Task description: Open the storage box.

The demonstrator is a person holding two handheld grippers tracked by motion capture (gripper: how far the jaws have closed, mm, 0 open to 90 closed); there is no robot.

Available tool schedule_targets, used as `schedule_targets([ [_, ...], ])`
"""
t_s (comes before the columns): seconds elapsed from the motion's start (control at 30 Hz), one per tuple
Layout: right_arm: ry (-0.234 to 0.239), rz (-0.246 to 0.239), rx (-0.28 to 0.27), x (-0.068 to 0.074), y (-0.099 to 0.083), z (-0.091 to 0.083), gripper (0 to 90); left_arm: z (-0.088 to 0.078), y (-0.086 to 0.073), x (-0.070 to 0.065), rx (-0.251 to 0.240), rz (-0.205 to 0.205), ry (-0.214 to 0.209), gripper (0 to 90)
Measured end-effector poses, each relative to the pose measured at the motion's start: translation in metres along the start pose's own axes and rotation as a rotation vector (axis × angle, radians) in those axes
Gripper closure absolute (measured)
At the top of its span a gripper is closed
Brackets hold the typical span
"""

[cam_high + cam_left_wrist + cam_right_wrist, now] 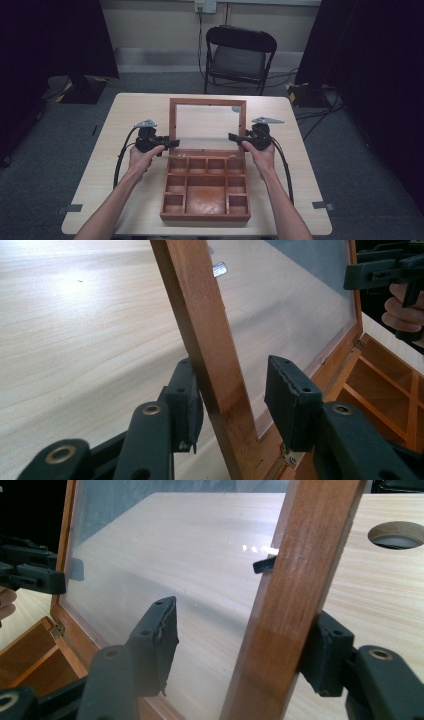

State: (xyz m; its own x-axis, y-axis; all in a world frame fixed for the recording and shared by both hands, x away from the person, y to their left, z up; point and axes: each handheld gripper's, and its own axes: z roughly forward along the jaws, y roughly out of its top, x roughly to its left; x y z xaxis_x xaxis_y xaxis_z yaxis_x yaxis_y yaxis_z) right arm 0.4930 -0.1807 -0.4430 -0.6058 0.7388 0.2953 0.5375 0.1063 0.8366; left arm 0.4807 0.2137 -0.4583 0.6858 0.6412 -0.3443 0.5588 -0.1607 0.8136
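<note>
A wooden box (205,216) with several compartments stands on the table, its glass-paned lid (207,101) raised upright at the back. My left gripper (172,143) straddles the lid's left rail (200,340). One pad (187,405) rests against the rail's outer side, and the other pad (287,395) stands off over the glass, so the jaws are open (230,370). My right gripper (234,136) straddles the right rail (295,580) the same way. It is open (245,615), its inner pad (162,635) well off the wood.
The box sits at the near middle of the pale table (125,165). A round hole (397,534) is cut in the tabletop behind the lid. A black folding chair (240,55) stands beyond the far edge, with dark curtains on both sides.
</note>
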Motion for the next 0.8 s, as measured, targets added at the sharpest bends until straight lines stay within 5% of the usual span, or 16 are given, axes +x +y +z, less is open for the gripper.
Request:
schedule_targets([
  [0.8,-0.047,0.025,0.050,-0.010,-0.014,0.007,34.9,0.010,-0.007,0.007,0.045,-0.041,0.004,45.7],
])
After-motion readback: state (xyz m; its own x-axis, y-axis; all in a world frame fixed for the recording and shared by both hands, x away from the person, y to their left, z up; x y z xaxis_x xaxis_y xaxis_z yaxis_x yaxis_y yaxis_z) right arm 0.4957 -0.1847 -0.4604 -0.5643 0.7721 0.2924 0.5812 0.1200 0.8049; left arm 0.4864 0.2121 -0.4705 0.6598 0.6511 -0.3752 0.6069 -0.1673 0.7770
